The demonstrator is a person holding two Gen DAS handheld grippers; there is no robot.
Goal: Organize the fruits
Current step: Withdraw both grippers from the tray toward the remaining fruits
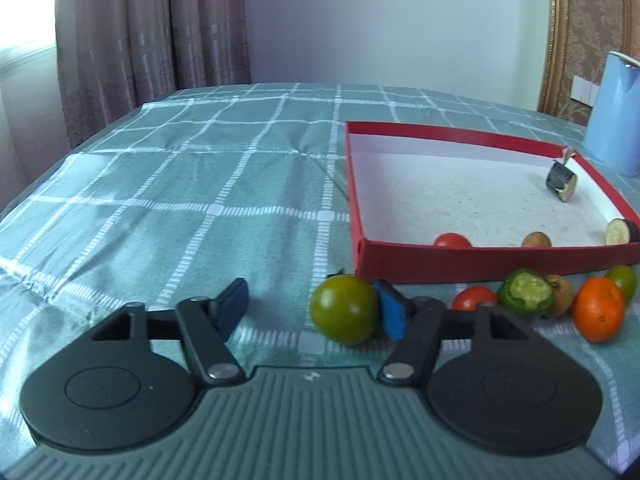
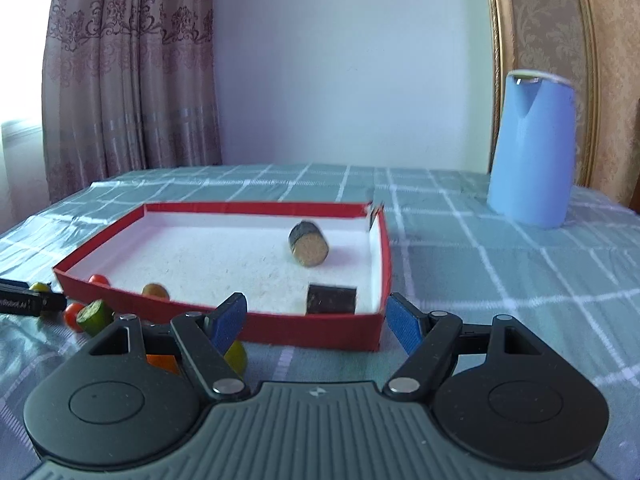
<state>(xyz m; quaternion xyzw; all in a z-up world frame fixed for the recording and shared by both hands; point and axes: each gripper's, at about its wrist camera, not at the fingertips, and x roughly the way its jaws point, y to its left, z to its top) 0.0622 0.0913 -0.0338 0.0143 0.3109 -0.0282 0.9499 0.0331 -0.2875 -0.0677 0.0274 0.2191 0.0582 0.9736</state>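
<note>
A red box point(image 1: 480, 260) with a white floor lies on the checked tablecloth; it also shows in the right wrist view point(image 2: 320, 330). It holds two dark eggplant pieces point(image 2: 309, 244) point(image 2: 331, 299), a red tomato point(image 1: 452, 240) and a brown fruit point(image 1: 536, 240). My left gripper point(image 1: 312, 312) is open, and a green tomato point(image 1: 344, 310) rests between its fingers against the right pad. In front of the box lie a red tomato point(image 1: 474, 298), a green vegetable piece point(image 1: 526, 294), an orange point(image 1: 598, 309) and another green tomato point(image 1: 622, 280). My right gripper point(image 2: 316, 322) is open and empty at the box's near right corner.
A tall blue jug point(image 2: 532, 148) stands on the table right of the box; it also shows in the left wrist view point(image 1: 614, 112). Curtains hang behind the table at the left. The left gripper's tip point(image 2: 28, 302) shows at the left edge of the right wrist view.
</note>
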